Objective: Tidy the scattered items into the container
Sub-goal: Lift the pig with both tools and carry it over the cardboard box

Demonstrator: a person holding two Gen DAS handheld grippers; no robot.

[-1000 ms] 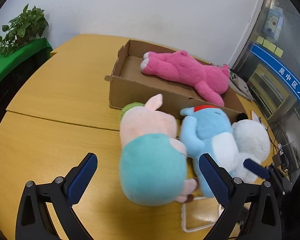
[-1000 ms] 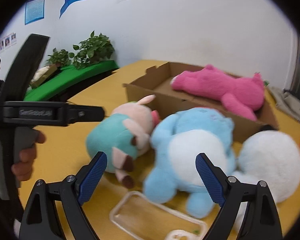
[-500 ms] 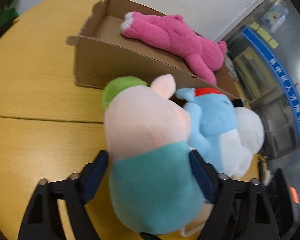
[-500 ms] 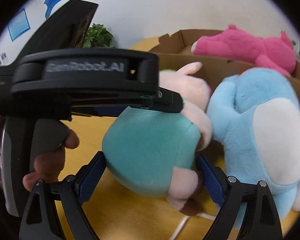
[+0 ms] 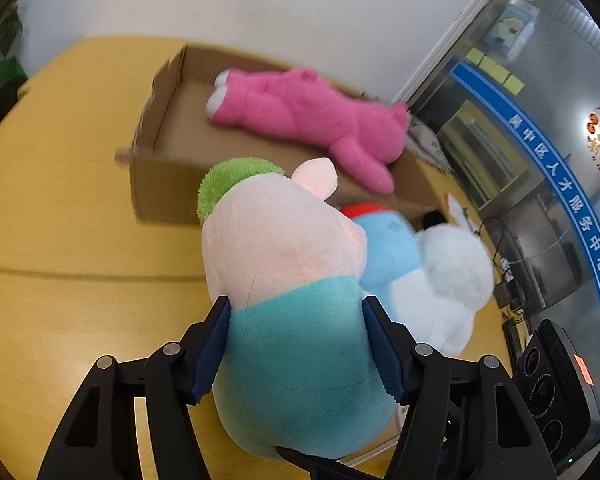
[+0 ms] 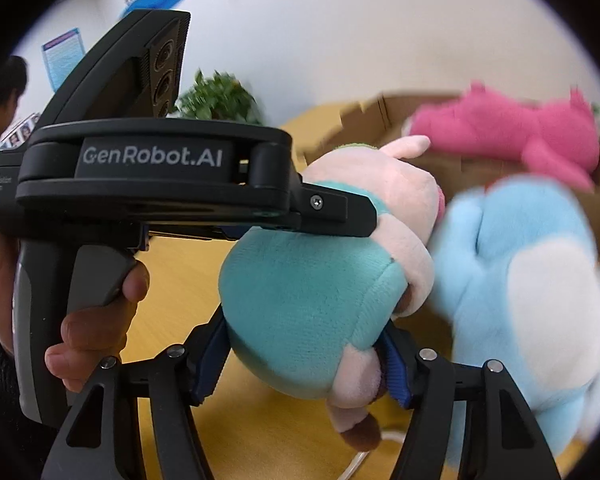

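A pig plush (image 5: 284,280) with a pink head, green tuft and teal body is held between both grippers. My left gripper (image 5: 296,348) is shut on its teal body. My right gripper (image 6: 304,360) is shut on the lower teal body and pink leg (image 6: 312,292). The left gripper body (image 6: 160,184) crosses the right wrist view, pressing on the plush from above. The open cardboard box (image 5: 160,148) lies behind, with a pink plush (image 5: 312,116) inside it. A blue plush (image 5: 384,252) and a white plush (image 5: 452,276) lie beside the pig.
The wooden table (image 5: 60,200) stretches to the left. A potted plant (image 6: 216,96) stands at the back. A clear plastic piece (image 6: 356,468) lies on the table under the pig. A person's hand (image 6: 96,320) grips the left handle. Glass office wall is at right.
Both grippers have closed on the pig plush, which one second ago lay free on the table. The left view has lifted and tilted, with the plush raised slightly toward the box.
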